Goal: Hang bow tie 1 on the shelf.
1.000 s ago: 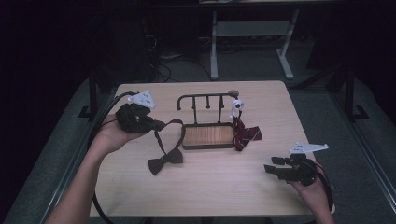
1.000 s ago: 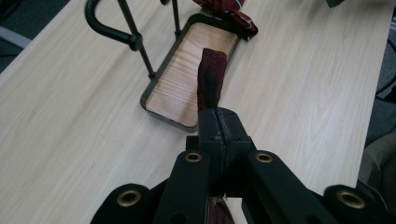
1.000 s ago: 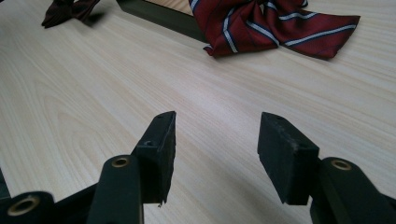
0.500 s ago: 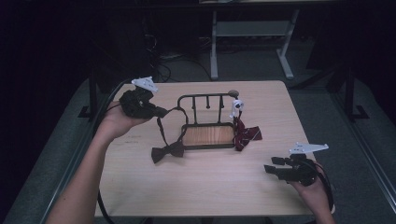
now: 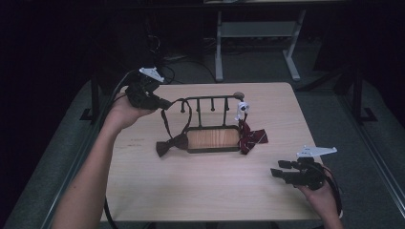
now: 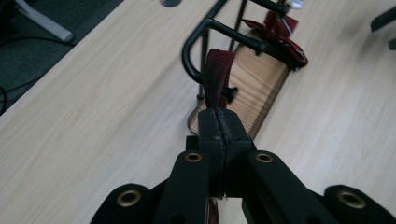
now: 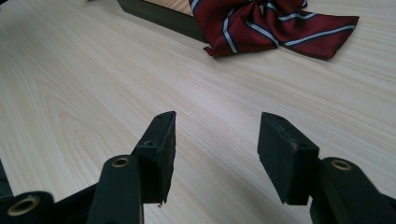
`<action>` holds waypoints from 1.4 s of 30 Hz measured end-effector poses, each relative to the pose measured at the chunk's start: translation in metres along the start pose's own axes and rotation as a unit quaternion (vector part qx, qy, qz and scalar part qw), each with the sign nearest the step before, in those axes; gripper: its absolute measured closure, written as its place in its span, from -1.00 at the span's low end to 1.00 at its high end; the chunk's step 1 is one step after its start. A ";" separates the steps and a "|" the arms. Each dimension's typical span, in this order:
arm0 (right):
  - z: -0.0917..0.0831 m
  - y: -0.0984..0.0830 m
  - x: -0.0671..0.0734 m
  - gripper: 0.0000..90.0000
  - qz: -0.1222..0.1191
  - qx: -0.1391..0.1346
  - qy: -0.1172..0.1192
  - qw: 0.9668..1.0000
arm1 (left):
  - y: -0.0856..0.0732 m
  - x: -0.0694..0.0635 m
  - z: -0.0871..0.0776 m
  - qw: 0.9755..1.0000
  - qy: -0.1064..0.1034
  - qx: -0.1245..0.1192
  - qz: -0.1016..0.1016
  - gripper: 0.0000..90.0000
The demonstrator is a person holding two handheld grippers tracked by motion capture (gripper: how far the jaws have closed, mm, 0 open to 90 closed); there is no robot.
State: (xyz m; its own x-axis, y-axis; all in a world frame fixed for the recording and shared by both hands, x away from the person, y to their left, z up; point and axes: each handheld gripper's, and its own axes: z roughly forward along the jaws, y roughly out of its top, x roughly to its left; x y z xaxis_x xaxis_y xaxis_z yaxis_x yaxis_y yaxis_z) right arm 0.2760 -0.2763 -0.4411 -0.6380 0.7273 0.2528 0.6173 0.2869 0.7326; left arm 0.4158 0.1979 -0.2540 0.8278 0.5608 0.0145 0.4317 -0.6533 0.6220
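My left gripper (image 5: 161, 102) is closed tight on the strap (image 6: 218, 79) of the dark bow tie (image 5: 172, 144). In the left gripper view the two pads are pressed together with the dark red strap coming out between them and going up and forward. Just beyond my left fingertips stands the black rack (image 5: 212, 121), and the strap runs toward the bent end of its top bar (image 6: 205, 32). The knot of the bow tie hangs lower than my fingers and touches the table (image 5: 200, 191), right beside the near left corner of the wooden base (image 5: 213, 138) of the rack. My left hand (image 5: 125, 112) holds the gripper above the far left part of the table.

My right gripper (image 7: 215, 140) is open, and nothing is between its pads; I see there only the light wood of the table. Ahead of my right fingertips, well apart from them, lies the striped red bow tie (image 7: 275, 25), touching the base of the rack. My right hand (image 5: 321, 193) is low at the near right edge of the table. A small white clip (image 5: 242, 108) hangs on the right end of the rack, above the striped tie.
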 end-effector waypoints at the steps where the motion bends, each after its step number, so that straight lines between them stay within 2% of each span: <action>1: 0.000 0.000 0.000 0.04 0.000 0.000 0.000 1.000 | 0.000 0.002 0.001 1.000 0.003 0.001 -0.003 0.99; 6: 0.000 0.000 0.000 0.04 -0.001 0.001 0.000 1.000 | -0.001 0.010 0.009 1.000 0.010 0.012 -0.019 0.99; 12: -0.001 -0.001 -0.001 0.04 0.002 0.000 0.001 1.000 | 0.000 0.012 0.020 0.999 0.026 0.037 -0.015 0.93; 17: -0.001 -0.001 -0.001 0.04 0.003 -0.002 0.000 1.000 | -0.001 0.010 0.019 0.998 0.034 0.046 -0.011 0.83; 27: -0.003 -0.002 -0.004 0.02 0.007 -0.002 -0.001 1.000 | -0.021 0.002 0.011 0.999 0.033 0.039 -0.008 0.66; 42: -0.004 -0.003 -0.007 0.00 0.013 -0.002 -0.005 1.000 | -0.050 -0.014 0.012 0.999 0.020 0.029 -0.008 0.56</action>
State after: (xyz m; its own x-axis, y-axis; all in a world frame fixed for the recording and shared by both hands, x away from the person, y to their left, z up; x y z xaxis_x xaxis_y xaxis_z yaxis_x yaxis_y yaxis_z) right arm 0.2766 -0.2847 -0.4423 -0.6171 0.7407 0.2656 0.6323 0.2658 0.7277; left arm 0.3867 0.2164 -0.2948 0.8061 0.5906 0.0377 0.4655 -0.6721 0.5758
